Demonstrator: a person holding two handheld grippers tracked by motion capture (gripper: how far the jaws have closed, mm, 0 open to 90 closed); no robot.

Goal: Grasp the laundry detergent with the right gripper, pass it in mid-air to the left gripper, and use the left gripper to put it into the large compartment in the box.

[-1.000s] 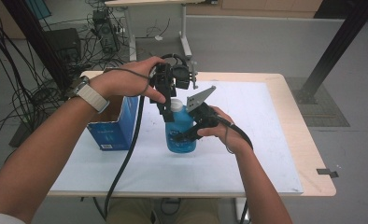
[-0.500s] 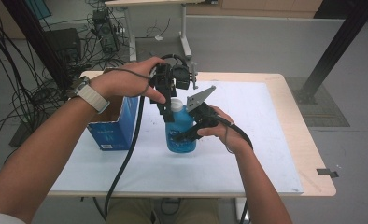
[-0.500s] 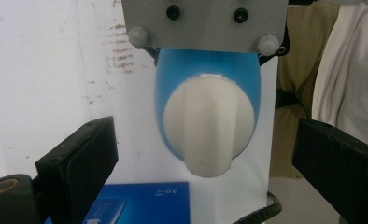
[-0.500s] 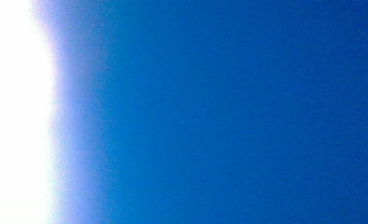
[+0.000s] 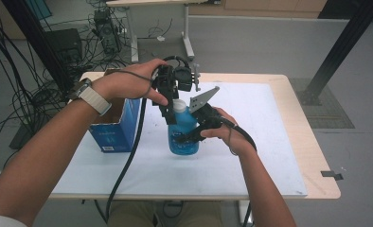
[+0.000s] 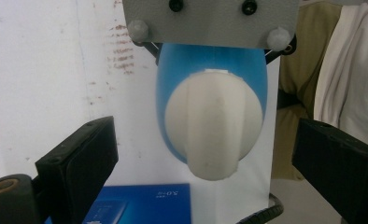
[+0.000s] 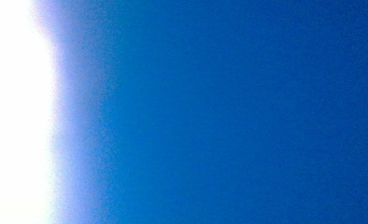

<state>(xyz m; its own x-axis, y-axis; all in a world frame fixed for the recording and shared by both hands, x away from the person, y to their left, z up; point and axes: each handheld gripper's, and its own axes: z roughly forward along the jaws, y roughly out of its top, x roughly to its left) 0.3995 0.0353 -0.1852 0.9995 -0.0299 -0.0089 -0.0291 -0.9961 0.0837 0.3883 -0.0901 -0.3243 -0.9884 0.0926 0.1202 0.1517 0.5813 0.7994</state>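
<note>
High view: a blue bottle (image 5: 183, 137) with a white cap (image 5: 179, 106) stands upright on the white mat (image 5: 251, 142) that covers the wooden table (image 5: 312, 156), near the mat's middle. Just to its left stands an open blue cardboard box (image 5: 120, 127); the two are close but apart.

The right gripper (image 5: 194, 137) comes in from the right and is clamped on the bottle's body, its jaws pressed against the lower half of the blue wall. The grey three-cornered plate (image 5: 203, 98) (part of that gripper) rises beside the cap. The right hand (image 5: 227, 130) holds the gripper's body, with the cable trailing back along the forearm.

The left gripper (image 5: 171, 111) hangs over the bottle from above and behind, held by the left hand (image 5: 128, 85), whose wrist wears a pale watch strap (image 5: 93, 97).

Left gripper view: looking straight down on the cap (image 6: 212, 126), the two black jaws stand spread wide, one on either side of the cap and clear of it (neither pad touches). A corner of the box (image 6: 145, 203) shows below.

Right gripper view: the bottle's blue wall (image 7: 219, 112) sits blurred, right against the lens.
</note>
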